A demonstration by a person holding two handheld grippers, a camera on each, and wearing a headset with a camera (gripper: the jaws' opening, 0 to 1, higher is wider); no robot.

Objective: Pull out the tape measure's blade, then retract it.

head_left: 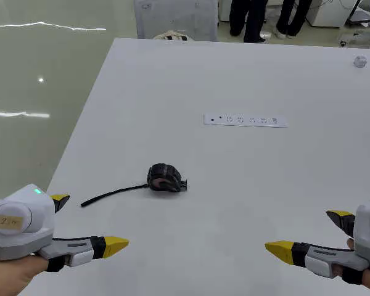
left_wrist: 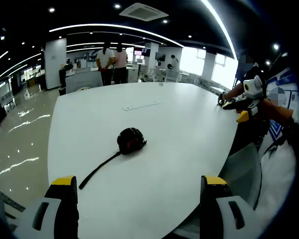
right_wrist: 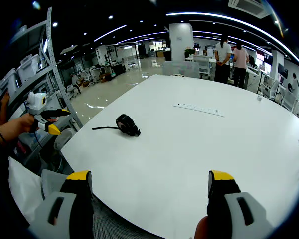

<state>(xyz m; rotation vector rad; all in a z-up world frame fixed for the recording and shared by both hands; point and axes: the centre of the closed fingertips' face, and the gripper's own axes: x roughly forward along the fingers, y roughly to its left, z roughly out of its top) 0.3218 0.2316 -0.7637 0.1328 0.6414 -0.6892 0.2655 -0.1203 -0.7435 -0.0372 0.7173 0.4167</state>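
white table [head_left: 246, 172], glossy greenish floor [head_left: 37, 92], tape measure [head_left: 166, 177], left gripper [head_left: 90, 221] and right gripper [head_left: 305, 231] both spread

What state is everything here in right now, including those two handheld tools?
Tape measure: lying untouched, its black strap trailing loose.
Power strip: lying flat, nothing plugged in.
Left gripper: jaws open, empty.
Right gripper: jaws open, empty.

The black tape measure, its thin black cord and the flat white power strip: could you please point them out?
black tape measure [head_left: 166, 177], head view, middle of its case.
thin black cord [head_left: 111, 193], head view, midway along it.
flat white power strip [head_left: 245, 120], head view, centre of its top face.
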